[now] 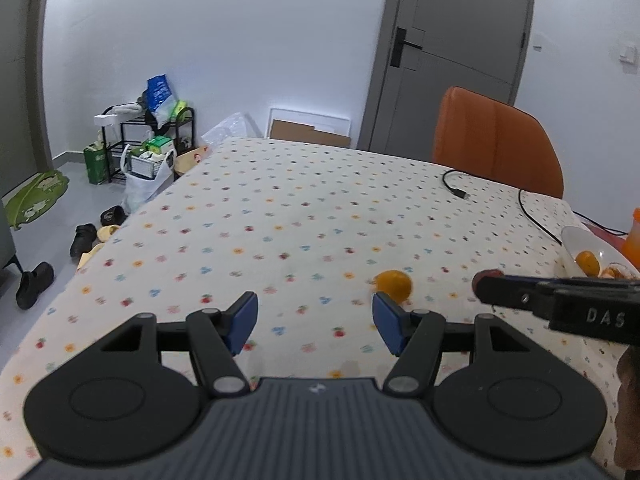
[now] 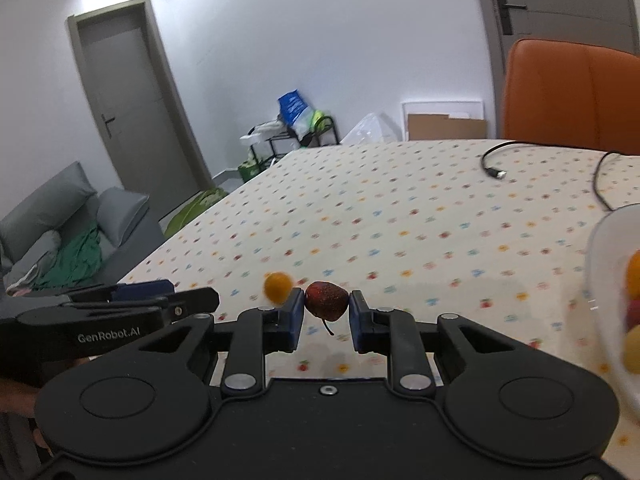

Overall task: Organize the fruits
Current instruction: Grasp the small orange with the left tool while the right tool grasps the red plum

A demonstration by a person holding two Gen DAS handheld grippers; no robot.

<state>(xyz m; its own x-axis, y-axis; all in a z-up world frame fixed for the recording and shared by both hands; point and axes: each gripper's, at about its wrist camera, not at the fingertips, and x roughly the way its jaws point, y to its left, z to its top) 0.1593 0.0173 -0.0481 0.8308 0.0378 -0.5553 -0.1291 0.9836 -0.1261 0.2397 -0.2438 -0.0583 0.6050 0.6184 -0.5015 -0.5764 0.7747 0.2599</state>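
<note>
Mid-task: right gripper (image 2: 326, 306) clamped a red fruit (image 2: 326, 300), bowl (image 2: 600, 280) partly filled.
Left gripper (image 1: 315, 320) gaped empty; orange fruit (image 1: 394, 285) remained on table (image 1: 280, 220).

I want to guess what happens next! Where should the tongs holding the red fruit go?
Probably a short carry to the right: the right tongs are shut on the dark red stemmed fruit, and the white bowl with other fruits sits just right of it. The small round orange fruit still lies on the tablecloth.

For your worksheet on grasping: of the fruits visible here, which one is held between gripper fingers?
The dark red fruit with a stem, clamped in the right gripper. The small orange fruit lies loose on the tablecloth; the others sit in the bowl.
</note>
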